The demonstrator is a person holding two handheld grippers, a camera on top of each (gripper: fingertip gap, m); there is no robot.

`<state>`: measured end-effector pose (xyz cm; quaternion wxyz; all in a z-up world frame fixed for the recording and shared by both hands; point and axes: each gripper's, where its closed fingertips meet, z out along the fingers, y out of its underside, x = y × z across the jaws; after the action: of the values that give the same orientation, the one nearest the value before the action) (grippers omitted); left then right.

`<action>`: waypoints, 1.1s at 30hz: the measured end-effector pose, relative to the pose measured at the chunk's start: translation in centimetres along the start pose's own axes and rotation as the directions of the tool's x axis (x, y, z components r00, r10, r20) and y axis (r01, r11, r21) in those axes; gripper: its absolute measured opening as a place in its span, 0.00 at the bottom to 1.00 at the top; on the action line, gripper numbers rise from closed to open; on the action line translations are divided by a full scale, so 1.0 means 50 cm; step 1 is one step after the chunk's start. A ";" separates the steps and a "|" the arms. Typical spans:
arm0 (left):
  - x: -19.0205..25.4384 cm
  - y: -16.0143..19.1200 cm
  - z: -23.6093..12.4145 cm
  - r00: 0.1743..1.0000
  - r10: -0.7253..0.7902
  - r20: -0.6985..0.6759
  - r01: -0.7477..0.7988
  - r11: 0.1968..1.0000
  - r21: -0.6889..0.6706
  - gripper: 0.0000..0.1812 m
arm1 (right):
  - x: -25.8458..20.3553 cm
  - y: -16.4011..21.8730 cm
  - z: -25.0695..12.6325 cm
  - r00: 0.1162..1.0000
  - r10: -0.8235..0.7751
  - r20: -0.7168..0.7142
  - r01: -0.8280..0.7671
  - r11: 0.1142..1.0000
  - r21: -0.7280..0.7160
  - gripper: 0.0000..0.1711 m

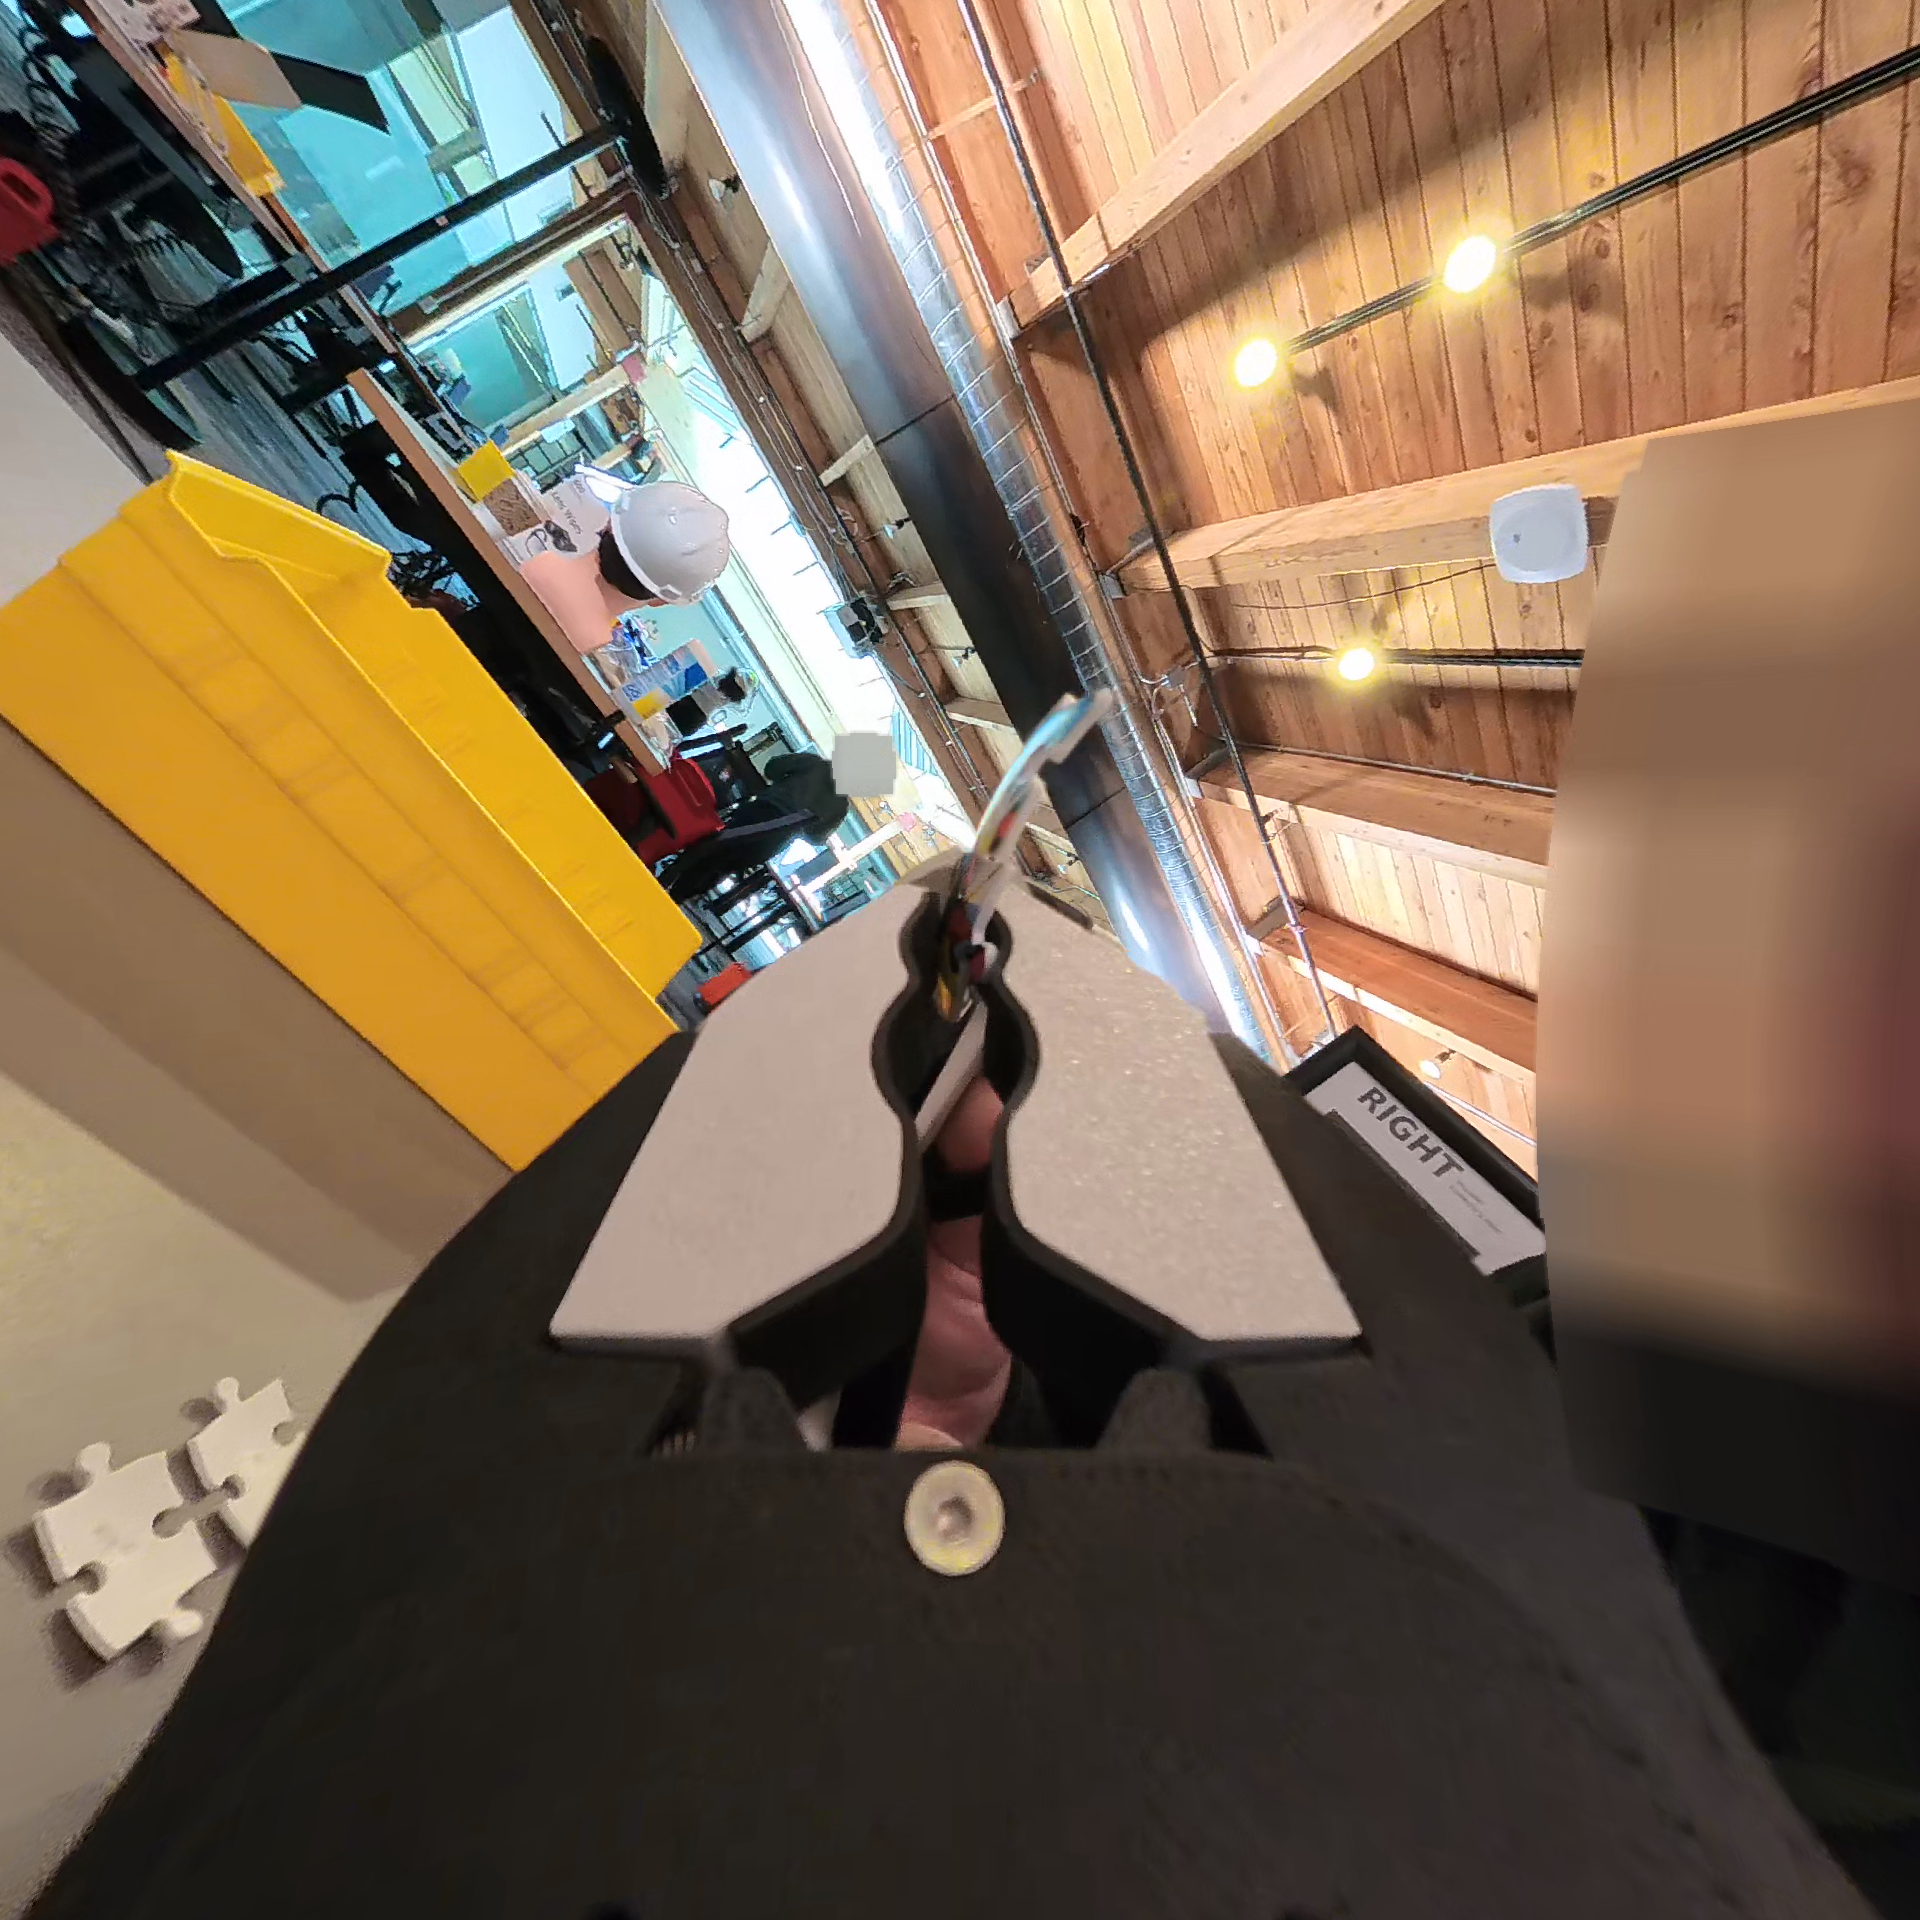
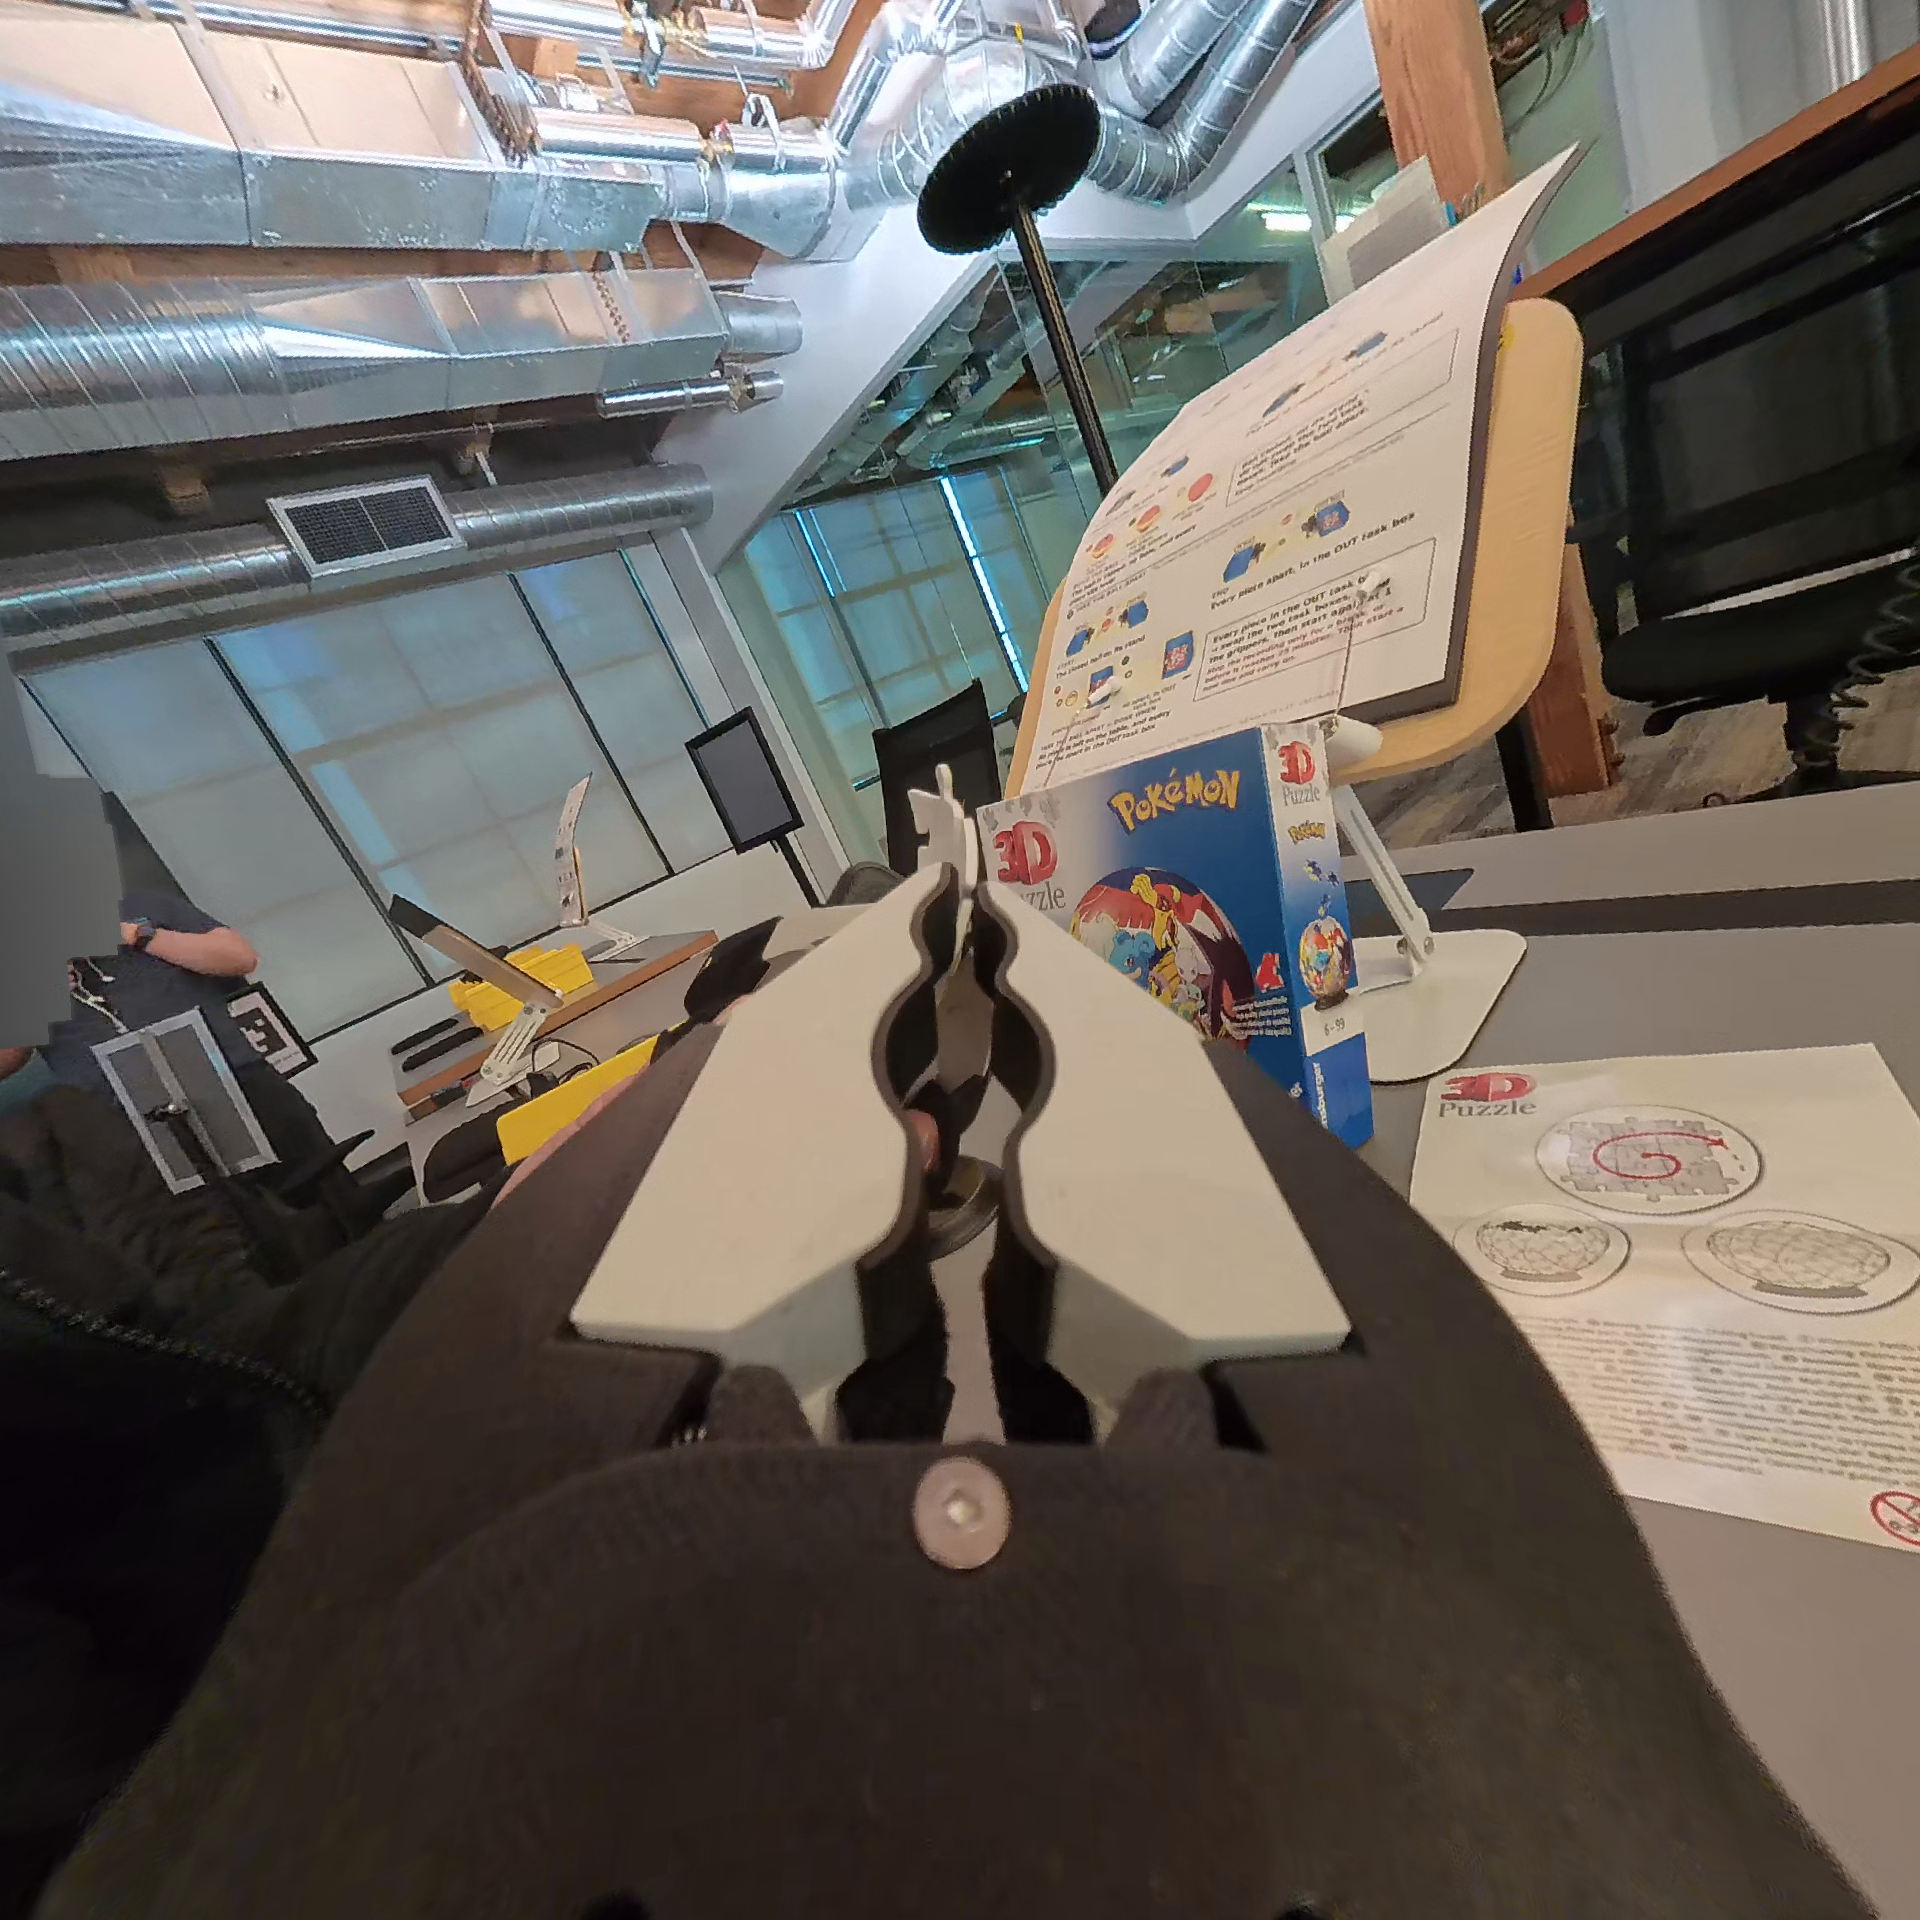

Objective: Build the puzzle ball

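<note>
My left gripper [image 1: 961, 914] is shut on a curved puzzle piece [image 1: 1029, 774], seen edge-on, with a printed colour face and a white back. It sticks out past the fingertips, tilted up toward the ceiling. My right gripper [image 2: 971, 894] is shut on another puzzle piece [image 2: 948, 826], white side showing, its tab poking up above the fingertips. Two white puzzle pieces [image 1: 156, 1507] lie joined on the table at the lower left of the left wrist view. Part of the right gripper's body [image 1: 1423, 1153] shows at the right of that view.
A yellow bin [image 1: 312, 769] stands on the table at the left. The blue puzzle box [image 2: 1195, 925] stands upright ahead of my right gripper. An instruction sheet [image 2: 1704, 1247] lies on the grey table, and a sheet on a stand [image 2: 1299, 499] rises behind. A person's arm [image 2: 197, 945] shows far left. The grippers are tip to tip, or close to it.
</note>
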<state>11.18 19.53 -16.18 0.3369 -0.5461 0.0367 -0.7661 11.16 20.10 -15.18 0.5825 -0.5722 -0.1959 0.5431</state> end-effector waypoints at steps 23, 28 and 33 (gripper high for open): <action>-0.026 -0.010 -0.024 0.929 0.314 0.197 -0.296 0.948 -0.114 0.02 | 0.015 0.031 -0.005 0.979 0.204 -0.001 -0.199 0.954 -0.224 0.00; -0.030 -0.009 -0.026 0.805 0.544 0.237 -0.486 0.834 -0.262 0.02 | 0.020 0.037 -0.007 0.943 0.334 -0.007 -0.326 0.916 -0.234 0.00; -0.025 -0.009 -0.029 0.802 0.574 0.167 -0.516 0.805 -0.292 0.01 | 0.017 0.036 -0.006 0.936 0.351 0.005 -0.340 0.910 -0.240 0.00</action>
<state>9.95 20.12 -17.56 0.4798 -0.6384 0.2403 -0.5519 10.94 20.25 -17.19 0.4006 -0.6495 -0.1685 0.6239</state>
